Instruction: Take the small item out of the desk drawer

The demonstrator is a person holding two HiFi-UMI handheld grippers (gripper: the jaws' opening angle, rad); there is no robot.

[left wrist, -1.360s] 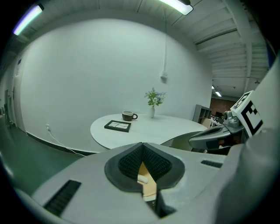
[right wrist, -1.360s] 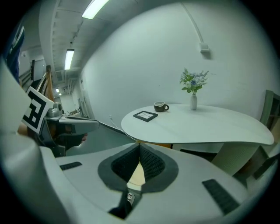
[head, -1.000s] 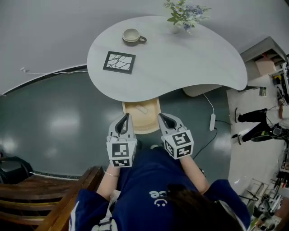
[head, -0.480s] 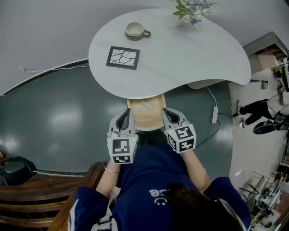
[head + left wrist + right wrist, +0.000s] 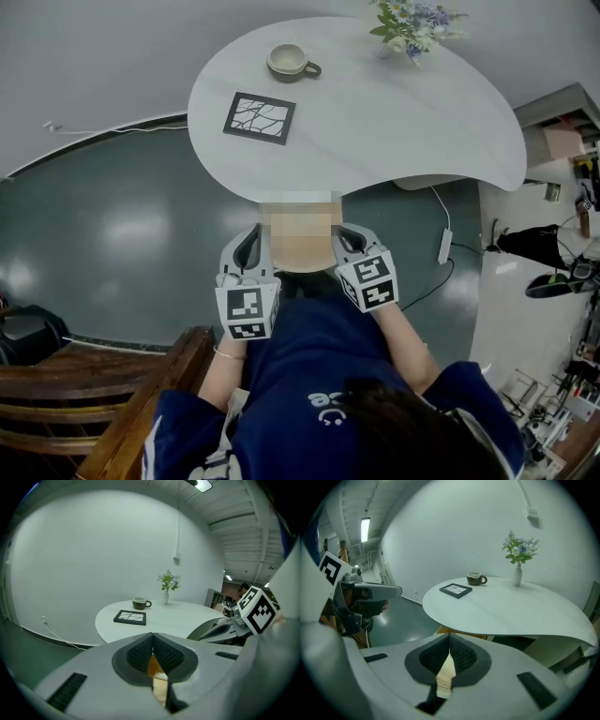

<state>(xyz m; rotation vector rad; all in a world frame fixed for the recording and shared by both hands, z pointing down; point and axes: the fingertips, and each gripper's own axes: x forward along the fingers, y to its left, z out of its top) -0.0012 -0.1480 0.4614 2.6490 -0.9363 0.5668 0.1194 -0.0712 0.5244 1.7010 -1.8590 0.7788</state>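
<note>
An open light-wood drawer (image 5: 461,633) sticks out from under the white table (image 5: 375,112). In the head view a mosaic patch hides it, so the small item inside cannot be seen. My left gripper (image 5: 255,236) stands at the drawer's left side, shut with nothing between its pads (image 5: 140,654). My right gripper (image 5: 345,234) is at the drawer's right side, also shut and holding nothing. Pale wood (image 5: 445,672) shows through the slit below its closed pads (image 5: 460,654), and wood (image 5: 159,688) shows the same way in the left gripper view.
On the table are a cup (image 5: 289,61), a dark square coaster (image 5: 260,118) and a vase of flowers (image 5: 412,23). A power strip with its cable (image 5: 444,246) lies on the floor to the right. A wooden chair (image 5: 94,394) stands at my left.
Both grippers have stayed beside the drawer. The right one has sunk a little and tipped further down. The drawer, with a white item in it earlier, is now under a mosaic patch.
</note>
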